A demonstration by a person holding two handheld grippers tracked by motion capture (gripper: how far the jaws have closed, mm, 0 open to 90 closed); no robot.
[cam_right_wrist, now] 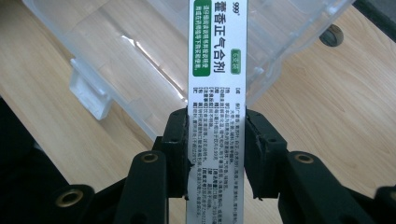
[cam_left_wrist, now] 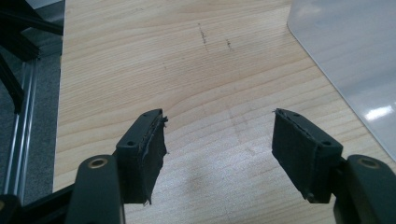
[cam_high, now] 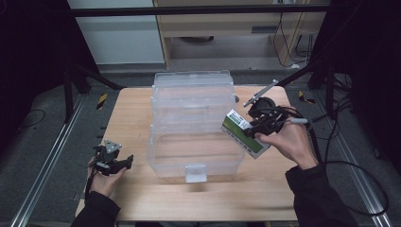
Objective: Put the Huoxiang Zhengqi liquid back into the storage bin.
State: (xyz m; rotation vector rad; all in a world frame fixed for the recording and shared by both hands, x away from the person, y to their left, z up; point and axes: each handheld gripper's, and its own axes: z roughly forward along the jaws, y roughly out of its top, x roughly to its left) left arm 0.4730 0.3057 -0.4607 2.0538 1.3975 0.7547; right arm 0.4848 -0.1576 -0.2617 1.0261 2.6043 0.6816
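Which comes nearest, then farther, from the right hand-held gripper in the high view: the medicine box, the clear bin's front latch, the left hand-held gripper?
1. Medicine box: clamped in the right hand-held gripper, at the clear bin's right edge.
2. Front latch: at the bin's near wall, centre.
3. Left hand-held gripper: far left, open over the table.

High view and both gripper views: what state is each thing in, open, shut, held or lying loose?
Clear plastic box: lid up and open, standing on the wooden table.
Medicine carton: held in the air at the box's right edge, tilted, pinched across its narrow sides.
Right gripper: shut on the medicine carton.
Left gripper: open, nothing between its fingers, over bare table left of the box.
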